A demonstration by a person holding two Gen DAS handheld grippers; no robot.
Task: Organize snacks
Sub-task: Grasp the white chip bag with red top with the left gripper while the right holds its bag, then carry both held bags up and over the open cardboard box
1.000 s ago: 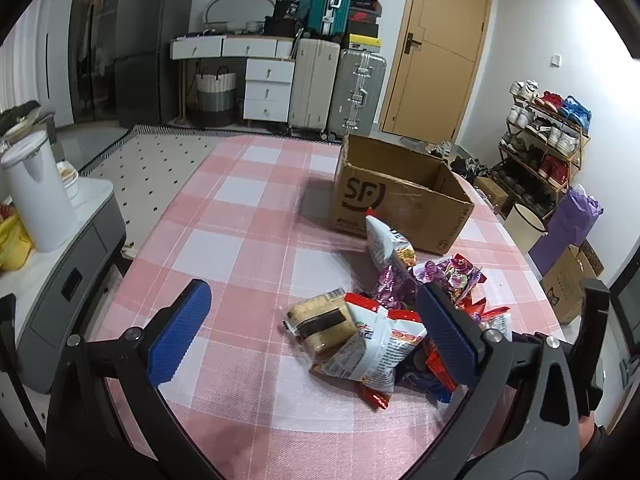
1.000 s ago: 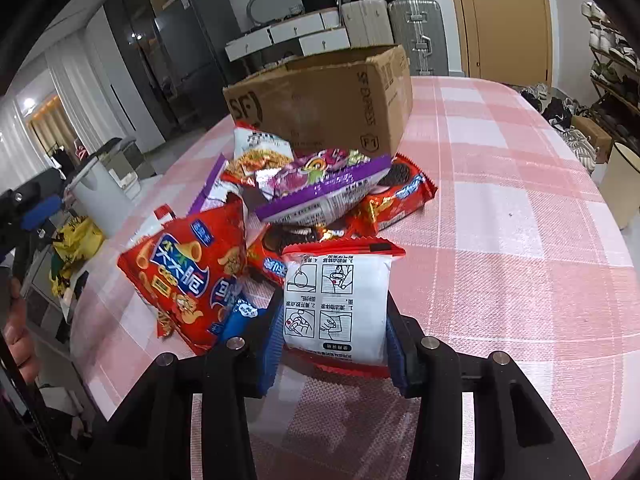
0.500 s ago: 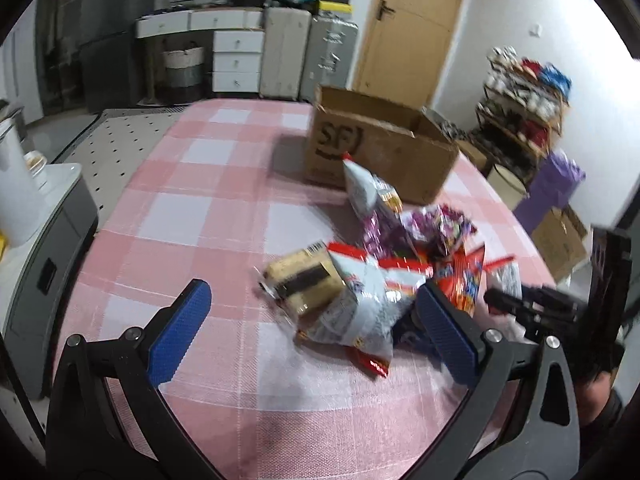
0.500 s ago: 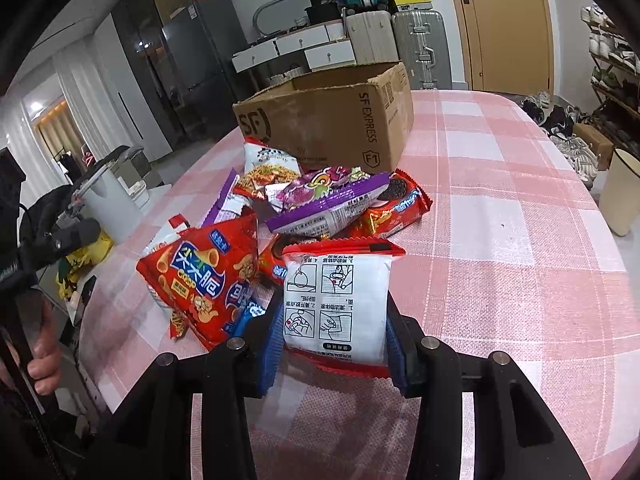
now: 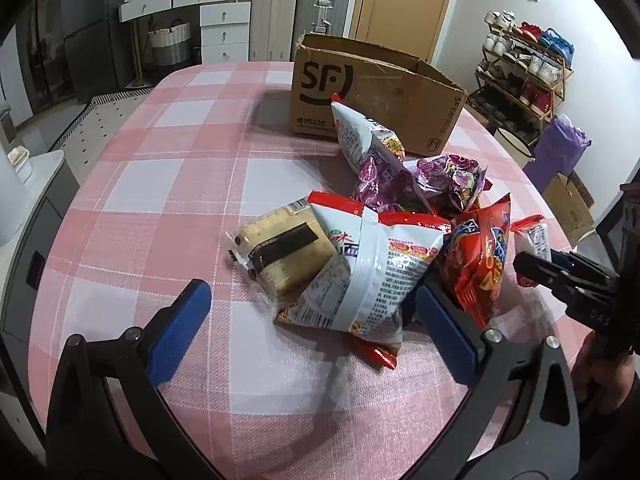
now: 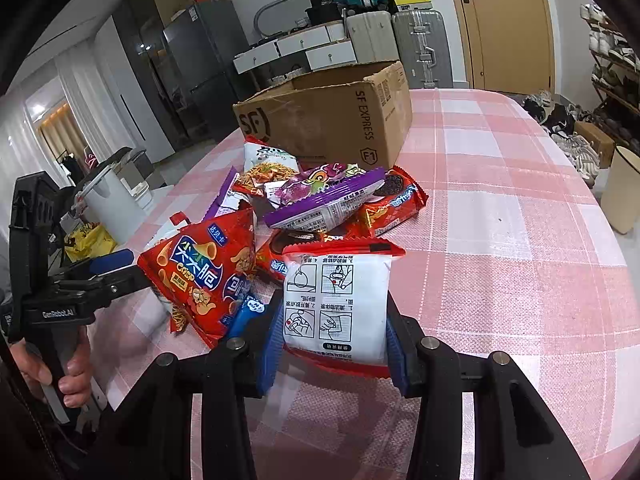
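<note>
R gripper fingers clamp the white-and-red packet at near edge of snack pile, w/ cardboard box behind it on the surface, while L gripper fingers gape wide, empty, by white noodle bag; risk: slick packet slips, or L nudges pile.

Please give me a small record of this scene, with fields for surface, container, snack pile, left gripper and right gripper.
surface: pink checked tablecloth
container: open cardboard box, behind the pile
snack pile: loose packets, among them a red crisp bag and a purple packet
left gripper: open, around the near edge of the pile, gripping nothing
right gripper: shut on a white packet with red edges
</note>
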